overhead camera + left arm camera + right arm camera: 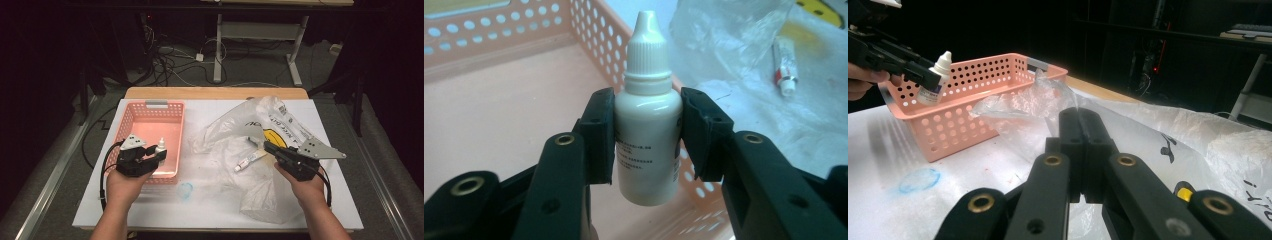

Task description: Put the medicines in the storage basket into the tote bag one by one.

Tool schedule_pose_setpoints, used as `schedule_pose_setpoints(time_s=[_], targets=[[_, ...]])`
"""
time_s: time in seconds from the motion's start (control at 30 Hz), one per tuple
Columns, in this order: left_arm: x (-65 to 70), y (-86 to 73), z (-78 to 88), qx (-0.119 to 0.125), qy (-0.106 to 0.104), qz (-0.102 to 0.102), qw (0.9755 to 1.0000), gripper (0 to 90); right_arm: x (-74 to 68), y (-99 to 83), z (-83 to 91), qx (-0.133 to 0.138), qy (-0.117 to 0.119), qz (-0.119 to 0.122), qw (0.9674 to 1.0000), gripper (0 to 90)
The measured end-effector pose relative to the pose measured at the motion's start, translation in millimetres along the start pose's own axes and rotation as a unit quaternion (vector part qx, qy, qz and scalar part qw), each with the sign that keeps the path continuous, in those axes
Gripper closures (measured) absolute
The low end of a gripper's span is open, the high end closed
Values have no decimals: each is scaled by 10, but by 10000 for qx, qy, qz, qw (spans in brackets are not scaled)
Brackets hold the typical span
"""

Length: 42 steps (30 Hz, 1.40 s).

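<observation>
A: Report the left gripper (647, 135).

B: Its pads clamp a small white dropper bottle (647, 115) by the body, one pad on each side, below the shoulder. The cap points up and away from the jaws, so the bottle stays upright and the label side faces the camera.

A: Where does the bottle sit relative to the container?

B: It hangs above the floor of the pink perforated basket (131, 114), near the basket's right wall, not resting on the bottom. Judgement: the bottle is positioned for lowering and release inside the basket.

A: Right gripper (1081, 150)?

B: Jaws are pressed fully together with nothing between them. In the high view it rests low over the crumpled clear plastic bag (260, 195) on the right half of the white table (95, 210), apparently idle while the left side works.

A: Other items?

B: A small tube (250, 160) lies on the bag, between the two grippers, well apart from the basket. Judgement: it is likely the next item to transfer, and the closed right gripper is already near it.
</observation>
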<state>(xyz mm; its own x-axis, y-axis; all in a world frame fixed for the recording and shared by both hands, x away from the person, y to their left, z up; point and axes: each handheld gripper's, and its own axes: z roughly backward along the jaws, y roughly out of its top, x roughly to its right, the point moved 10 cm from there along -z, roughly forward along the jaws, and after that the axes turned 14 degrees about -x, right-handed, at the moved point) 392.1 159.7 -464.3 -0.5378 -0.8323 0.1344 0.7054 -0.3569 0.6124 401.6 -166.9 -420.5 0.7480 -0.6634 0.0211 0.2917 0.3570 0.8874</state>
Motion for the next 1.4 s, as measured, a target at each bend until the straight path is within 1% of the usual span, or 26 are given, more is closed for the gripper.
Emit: schedule_pose_setpoints(time_s=[0.07,0.13,0.23,0.27,0.37,0.43,0.5,0.6,0.77,0.87,0.93,1.0,1.07,1.1,1.27,1.33,1.4], targets=[[47,14,6,26,-9,-52,10000,582,-4,12,0,24,-8,34,10000,900],[101,33,13,68,-77,-69,9999,582,-7,12,-4,31,9,22,10000,900],[204,69,24,105,-92,-216,9997,582,-20,-10,-16,-16,31,-2,10000,900],[237,81,29,122,-119,-258,9995,582,-20,-10,-19,-13,30,45,10000,900],[335,112,21,164,-242,-335,9990,582,-23,-4,-21,-14,35,44,10000,900],[406,121,-14,161,-385,-377,9984,582,-27,1,-20,-9,55,19,10000,900],[466,135,-23,183,-456,-417,9979,583,-26,11,-18,17,48,58,10000,900],[535,146,-30,210,-427,-509,9976,582,-46,28,6,29,40,80,10000,900],[689,199,-1,374,-519,-629,9960,583,-57,57,35,85,30,117,9999,900],[824,215,-19,369,-616,-757,9945,583,-64,59,35,78,34,106,9999,900],[907,220,-54,359,-664,-839,9936,583,-65,63,35,88,31,134,9999,900],[978,223,-105,355,-706,-901,9928,583,-64,58,30,83,47,103,9999,900],[1041,217,-173,310,-755,-982,9918,583,-66,53,23,70,46,123,9999,900],[1073,209,-216,249,-778,-1026,9914,583,-72,48,20,52,57,96,9999,900],[1176,189,-366,117,-810,-1143,9901,583,-69,50,10,60,47,135,9999,900],[1231,187,-434,68,-850,-1207,9890,583,-71,40,9,35,56,108,9999,900],[1279,195,-480,47,-908,-1227,9883,583,-63,44,9,53,37,126,9999,900]])
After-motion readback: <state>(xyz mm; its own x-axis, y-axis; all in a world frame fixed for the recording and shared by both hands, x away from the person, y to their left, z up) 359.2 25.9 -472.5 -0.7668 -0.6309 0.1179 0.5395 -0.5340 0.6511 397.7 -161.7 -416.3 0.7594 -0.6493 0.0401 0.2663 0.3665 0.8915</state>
